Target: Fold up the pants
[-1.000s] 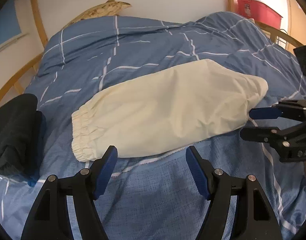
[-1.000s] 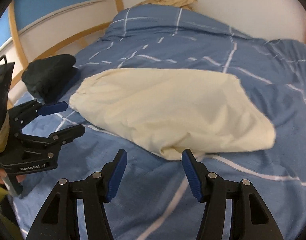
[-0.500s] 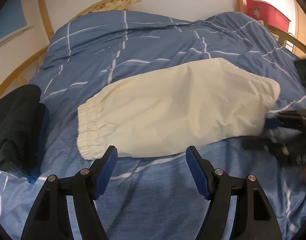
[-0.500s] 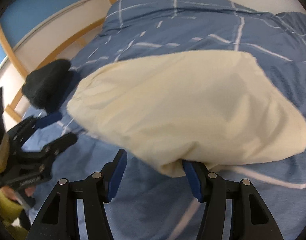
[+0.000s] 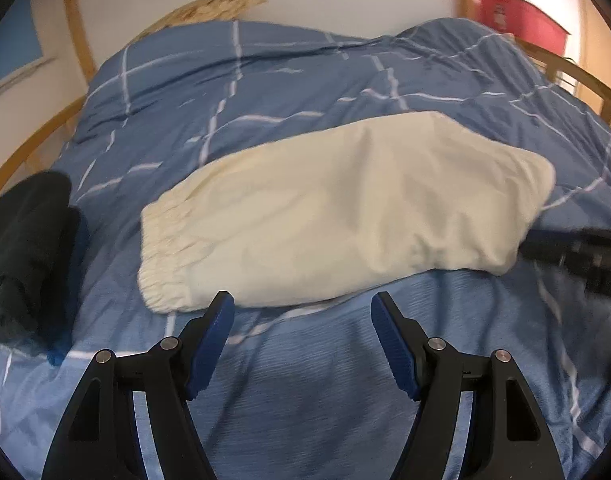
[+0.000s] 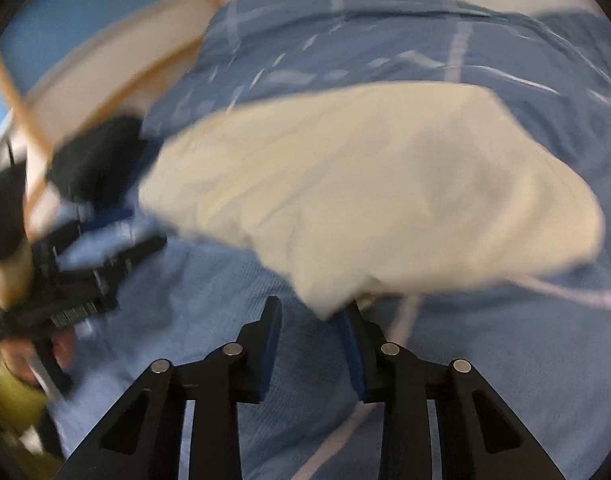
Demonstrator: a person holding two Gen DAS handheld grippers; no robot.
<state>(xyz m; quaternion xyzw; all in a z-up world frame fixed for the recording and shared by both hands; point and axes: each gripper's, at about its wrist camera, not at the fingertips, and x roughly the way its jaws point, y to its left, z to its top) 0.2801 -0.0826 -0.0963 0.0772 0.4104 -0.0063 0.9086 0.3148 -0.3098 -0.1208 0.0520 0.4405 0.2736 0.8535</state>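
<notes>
The cream pants [image 5: 325, 212] lie folded on the blue checked duvet [image 5: 305, 380], elastic waistband to the left. My left gripper [image 5: 303, 312] is open and empty, just short of the pants' near edge. My right gripper [image 6: 311, 316] is open but narrower, and the pants' [image 6: 365, 184] near right corner lies between its fingertips, over the right pad. In the left wrist view the right gripper [image 5: 577, 252] shows blurred at the pants' right end. In the right wrist view the left gripper [image 6: 89, 264] shows blurred at the left.
A dark folded garment [image 5: 21, 248] lies on the bed to the left of the pants. A wooden bed frame [image 5: 29, 152] curves around the duvet. A tan pillow [image 5: 209, 4] lies by the far wall and a red box [image 5: 521, 16] stands at the back right.
My right gripper has moved forward onto the pants' right corner and its jaws have narrowed. The left gripper has drifted slightly and stays open.
</notes>
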